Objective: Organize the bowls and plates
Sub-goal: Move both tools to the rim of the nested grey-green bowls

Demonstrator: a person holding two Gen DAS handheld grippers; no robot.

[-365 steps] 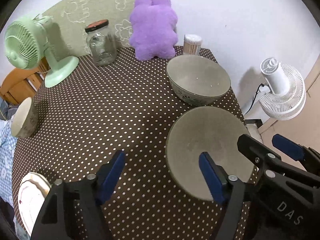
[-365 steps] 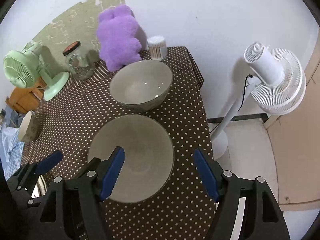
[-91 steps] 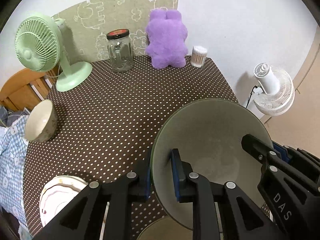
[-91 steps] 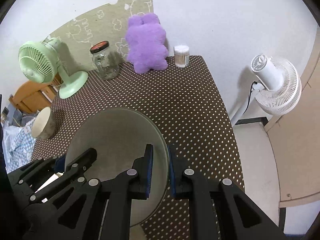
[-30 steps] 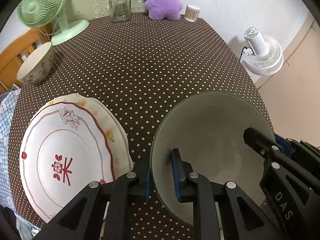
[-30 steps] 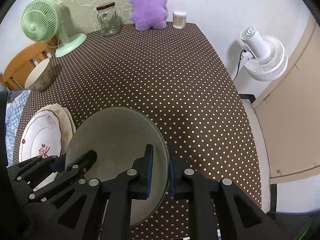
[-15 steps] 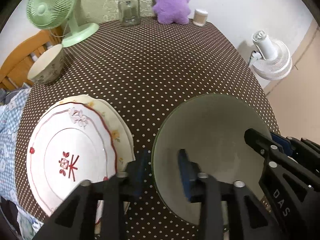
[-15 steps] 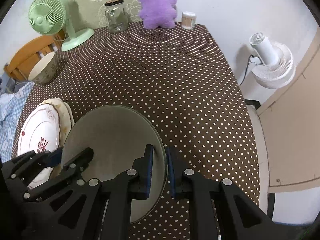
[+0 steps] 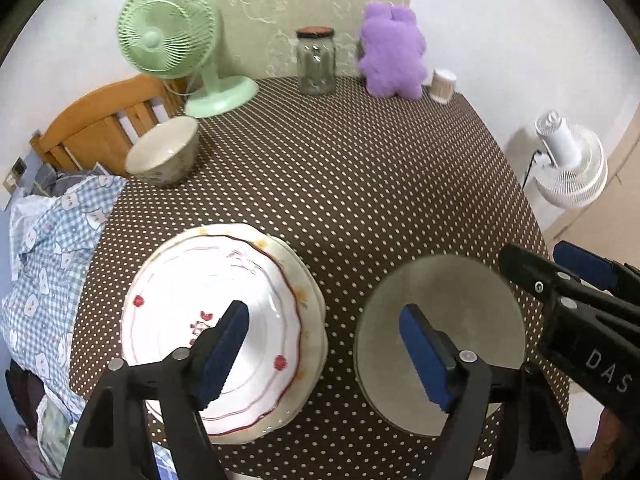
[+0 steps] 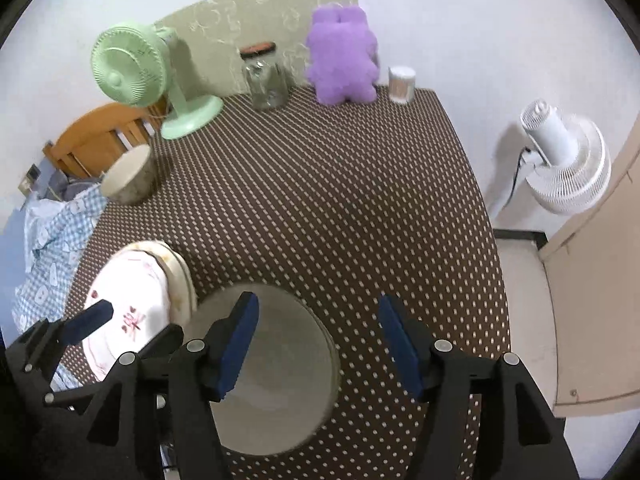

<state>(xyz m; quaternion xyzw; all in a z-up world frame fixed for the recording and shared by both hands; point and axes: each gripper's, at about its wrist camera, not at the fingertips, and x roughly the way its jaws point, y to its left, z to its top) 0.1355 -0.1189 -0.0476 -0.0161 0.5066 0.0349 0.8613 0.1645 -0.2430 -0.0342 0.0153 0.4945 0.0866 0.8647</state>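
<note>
Both grippers opening above the grey bowl, nothing held.

The left gripper [image 9: 324, 350] and right gripper [image 10: 318, 344] have jaws spreading, pads clear of the grey bowl [image 9: 440, 344], which sits by the table's [image 9: 360, 184] near edge toward its right corner. Just beside it on the left lies the stack of plates [image 9: 224, 304]. The small bowl [image 9: 164, 156] stands at the left edge; a green fan [image 9: 172, 36], jar [image 9: 316, 62] and purple plush [image 9: 392, 52] line the far edge.
</note>
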